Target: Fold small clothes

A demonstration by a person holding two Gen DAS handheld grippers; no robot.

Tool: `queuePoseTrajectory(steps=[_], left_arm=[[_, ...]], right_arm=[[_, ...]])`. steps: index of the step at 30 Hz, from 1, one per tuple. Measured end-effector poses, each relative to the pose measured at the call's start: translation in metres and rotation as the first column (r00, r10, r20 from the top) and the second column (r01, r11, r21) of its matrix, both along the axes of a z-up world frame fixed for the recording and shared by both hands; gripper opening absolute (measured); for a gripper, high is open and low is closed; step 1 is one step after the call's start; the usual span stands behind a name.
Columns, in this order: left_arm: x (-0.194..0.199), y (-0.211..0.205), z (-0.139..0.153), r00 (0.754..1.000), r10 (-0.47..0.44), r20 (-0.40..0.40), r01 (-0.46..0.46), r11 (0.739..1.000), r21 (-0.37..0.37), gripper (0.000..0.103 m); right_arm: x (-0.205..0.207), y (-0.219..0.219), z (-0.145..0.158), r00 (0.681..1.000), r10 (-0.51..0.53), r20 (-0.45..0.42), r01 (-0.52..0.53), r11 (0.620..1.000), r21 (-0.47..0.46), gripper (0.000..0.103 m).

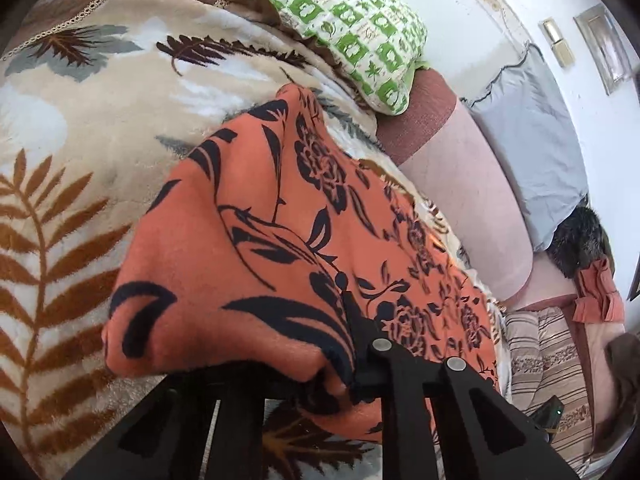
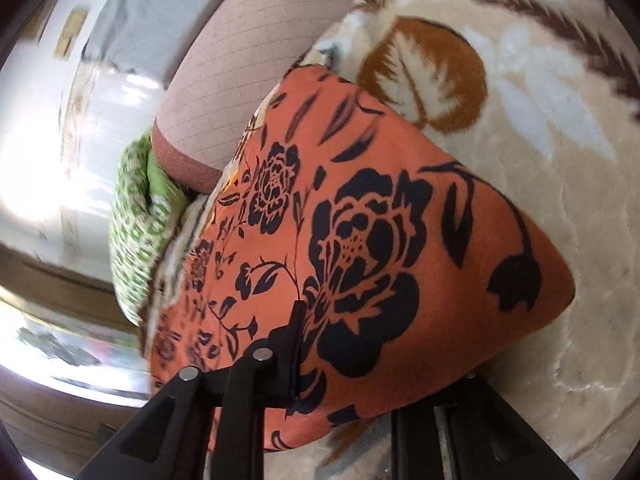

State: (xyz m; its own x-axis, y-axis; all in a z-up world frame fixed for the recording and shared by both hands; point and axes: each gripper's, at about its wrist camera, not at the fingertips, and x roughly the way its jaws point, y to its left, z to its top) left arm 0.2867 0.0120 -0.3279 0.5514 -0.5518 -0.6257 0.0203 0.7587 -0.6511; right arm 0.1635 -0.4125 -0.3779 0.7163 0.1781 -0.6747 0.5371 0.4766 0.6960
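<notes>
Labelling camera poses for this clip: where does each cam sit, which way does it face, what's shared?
Left wrist: on the left gripper, looking along its black fingers over the orange cloth with black flowers on a beige leaf-print plush blanket, toward a green-checked pillow; only the gripper shows.
Right wrist: on the right gripper, looking across the same cloth and blanket; only its fingers show.
Shared: cloth, blanket, pillow, pink quilted bolster.
</notes>
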Motion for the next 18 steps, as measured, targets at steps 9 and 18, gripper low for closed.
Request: queuePoseTrajectory(steps=[9,18], left_arm=[[-0.028,-0.001,0.027,0.997,-0.035,0.075,0.029,0.996,0.079,0.014],[-0.083,0.02,0.009,0.997,-0.072,-0.02,0.073,0.993,0.088,0.015]], right_arm=[[-0.008,0.039,0.063,0.995,0.086,0.054,-0.06,0.927,-0.371,0.015],[-0.053,0.039,0.058,0.997,0.081,0.008,-0.074,0.947,-0.312,0.015]])
